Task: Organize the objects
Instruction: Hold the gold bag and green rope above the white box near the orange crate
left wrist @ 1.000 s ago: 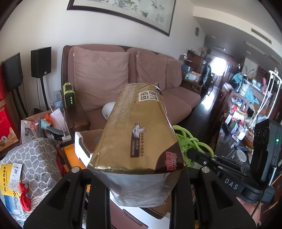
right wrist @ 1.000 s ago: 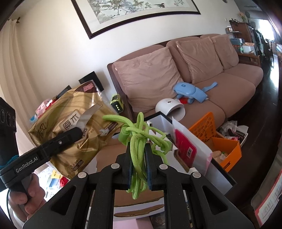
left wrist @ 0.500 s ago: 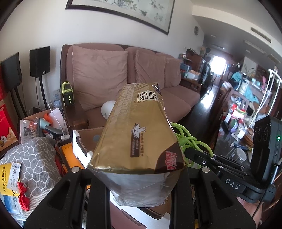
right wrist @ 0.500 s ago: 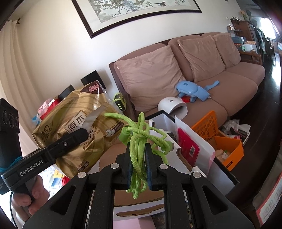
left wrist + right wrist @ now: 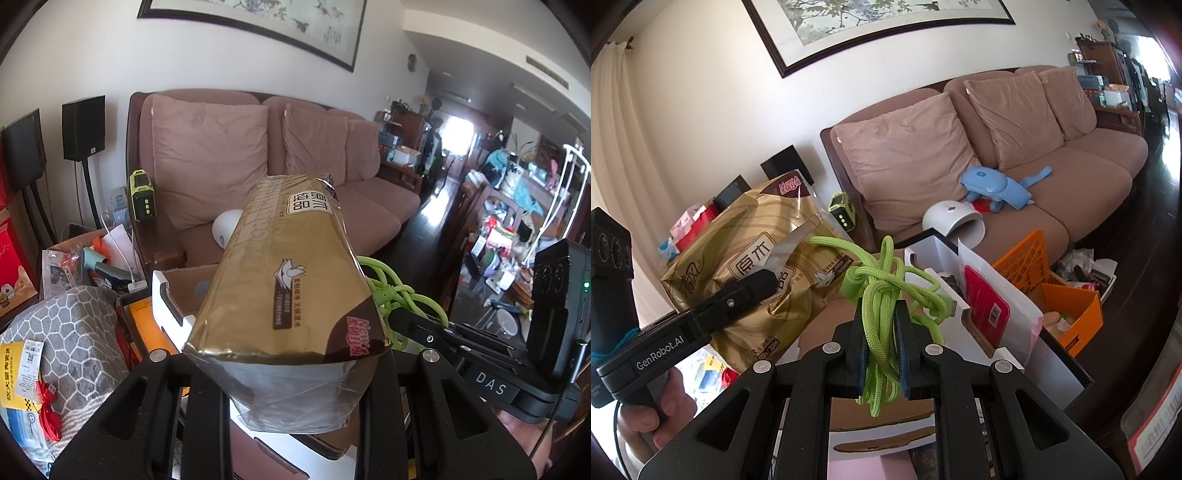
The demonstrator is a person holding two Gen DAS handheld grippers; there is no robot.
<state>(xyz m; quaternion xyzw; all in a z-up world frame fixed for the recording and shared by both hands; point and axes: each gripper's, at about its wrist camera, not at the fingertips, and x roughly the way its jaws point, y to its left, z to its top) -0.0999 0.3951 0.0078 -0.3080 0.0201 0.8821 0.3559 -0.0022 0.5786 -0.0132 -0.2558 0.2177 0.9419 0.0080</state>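
Observation:
A gold tissue pack (image 5: 291, 280) fills the middle of the left wrist view, and my left gripper (image 5: 291, 398) is shut on its near end. Seen from the right wrist, the same gold tissue pack (image 5: 738, 266) hangs at the left, clamped by the left gripper (image 5: 753, 284), with a hand on its handle. My right gripper (image 5: 882, 354) is shut on a bundle of green cord (image 5: 882, 295), whose loops stick up above the pads. In the left wrist view the green cord (image 5: 395, 295) and the right gripper (image 5: 424, 325) sit just right of the pack.
Below both grippers stands an open white box (image 5: 945, 258) with cardboard inside, holding a white and red envelope (image 5: 990, 306). An orange crate (image 5: 1067, 306) stands to its right. Behind is a pink sofa (image 5: 1071, 177) with a white dome (image 5: 956, 221) and a blue toy (image 5: 993, 184). A grey patterned bag (image 5: 62, 332) lies left.
Both grippers hold their grips and stay nearly still. The views shift only slightly.

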